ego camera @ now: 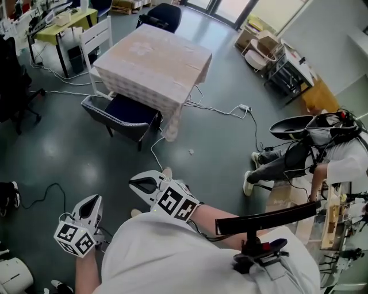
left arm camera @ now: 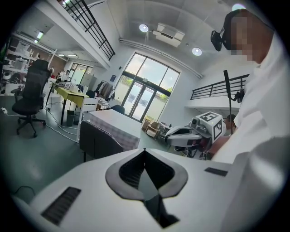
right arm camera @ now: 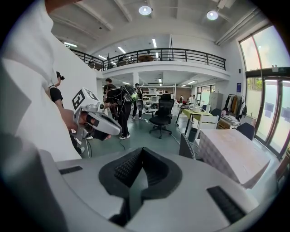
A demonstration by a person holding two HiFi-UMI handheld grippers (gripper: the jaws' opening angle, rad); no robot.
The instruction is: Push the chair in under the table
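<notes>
A dark blue chair (ego camera: 119,116) stands pulled out at the near left side of a square table (ego camera: 154,62) covered by a beige cloth. Both grippers hover close to my body, well short of the chair, with a stretch of bare floor between. My left gripper (ego camera: 92,200) is shut and holds nothing. My right gripper (ego camera: 134,183) is also shut and empty. In the left gripper view, the chair (left arm camera: 98,141) and table (left arm camera: 114,123) lie ahead, with the right gripper (left arm camera: 177,132) off to the side. In the right gripper view, the chair (right arm camera: 186,147) shows at the table's (right arm camera: 235,155) edge.
A white chair (ego camera: 95,36) and another dark chair (ego camera: 163,15) stand at the table's other sides. Cables and a power strip (ego camera: 244,107) lie on the floor. A seated person (ego camera: 305,155) is at the right, a yellow-green desk (ego camera: 62,24) at far left.
</notes>
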